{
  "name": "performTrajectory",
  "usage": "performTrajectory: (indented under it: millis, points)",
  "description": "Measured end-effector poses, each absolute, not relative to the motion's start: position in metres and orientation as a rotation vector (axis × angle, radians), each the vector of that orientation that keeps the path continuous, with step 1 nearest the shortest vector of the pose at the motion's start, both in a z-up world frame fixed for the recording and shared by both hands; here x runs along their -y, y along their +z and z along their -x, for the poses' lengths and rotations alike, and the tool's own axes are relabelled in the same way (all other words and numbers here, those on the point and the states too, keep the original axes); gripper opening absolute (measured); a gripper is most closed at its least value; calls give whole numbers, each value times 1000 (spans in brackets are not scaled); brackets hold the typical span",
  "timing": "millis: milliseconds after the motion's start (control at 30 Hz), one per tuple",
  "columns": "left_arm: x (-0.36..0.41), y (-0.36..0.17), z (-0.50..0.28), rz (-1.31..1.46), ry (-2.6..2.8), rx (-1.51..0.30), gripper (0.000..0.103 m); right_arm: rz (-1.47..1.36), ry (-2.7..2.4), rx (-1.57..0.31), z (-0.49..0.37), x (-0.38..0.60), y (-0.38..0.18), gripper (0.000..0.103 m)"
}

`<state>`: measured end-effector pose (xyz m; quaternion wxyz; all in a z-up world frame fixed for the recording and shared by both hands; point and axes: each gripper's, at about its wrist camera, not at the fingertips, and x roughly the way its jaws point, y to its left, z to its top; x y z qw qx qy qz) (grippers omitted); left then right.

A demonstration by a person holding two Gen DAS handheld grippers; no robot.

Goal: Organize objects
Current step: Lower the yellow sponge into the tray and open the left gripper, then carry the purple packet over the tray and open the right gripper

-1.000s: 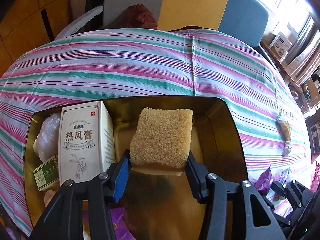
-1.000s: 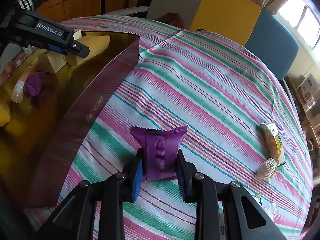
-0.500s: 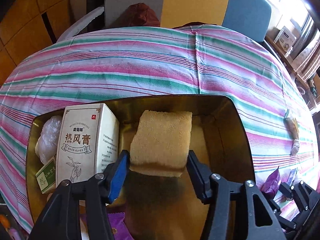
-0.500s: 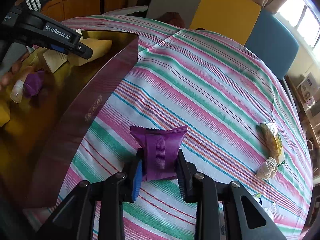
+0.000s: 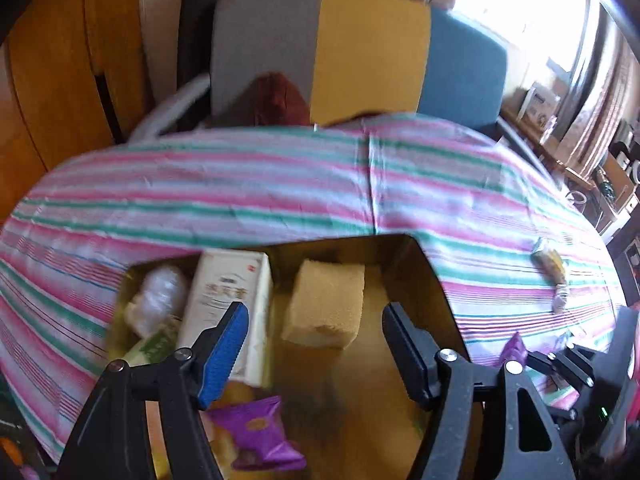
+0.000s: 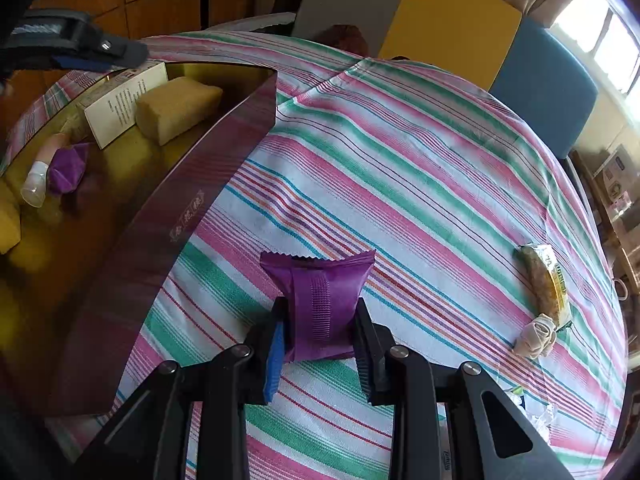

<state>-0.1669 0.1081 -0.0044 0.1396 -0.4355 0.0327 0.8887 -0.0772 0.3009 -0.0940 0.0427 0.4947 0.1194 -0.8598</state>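
Gold tin, sponge inside; purple packet gripped.
Left gripper (image 5: 312, 336) fingers released above sponge (image 5: 326, 304) at centre of tin (image 5: 436, 292). Right gripper (image 6: 320, 344) fingers clenched on purple packet (image 6: 320, 296) over bench (image 6: 420, 184), lower centre.

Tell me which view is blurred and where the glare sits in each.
Left wrist view: motion-smeared, the striped tablecloth and white carton soft, the window at top right blown out white. Right wrist view: sharp, the purple packet crisp, with bright window glare only at its upper right corner; fisheye bending in both.
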Motion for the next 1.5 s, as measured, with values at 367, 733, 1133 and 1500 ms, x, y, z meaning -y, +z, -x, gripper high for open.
performTrajectory:
  millis: [367,733,1133,1500]
  points:
    - [-30,28,68,1101,2680,-74,71,-1536,-2680,-196,81,-317,-89,30]
    - [0,17,45,1102,2698,-47,71,-1287,-2669,-154,80,-254,-7,30]
    - [30,4,45,1170,2664,87,71,-1431,-2401,-364,131,-140,-39,30]
    - [64,-14,49,1248,2669,216,71,-1588,-2342,-449,160,-129,-74,30]
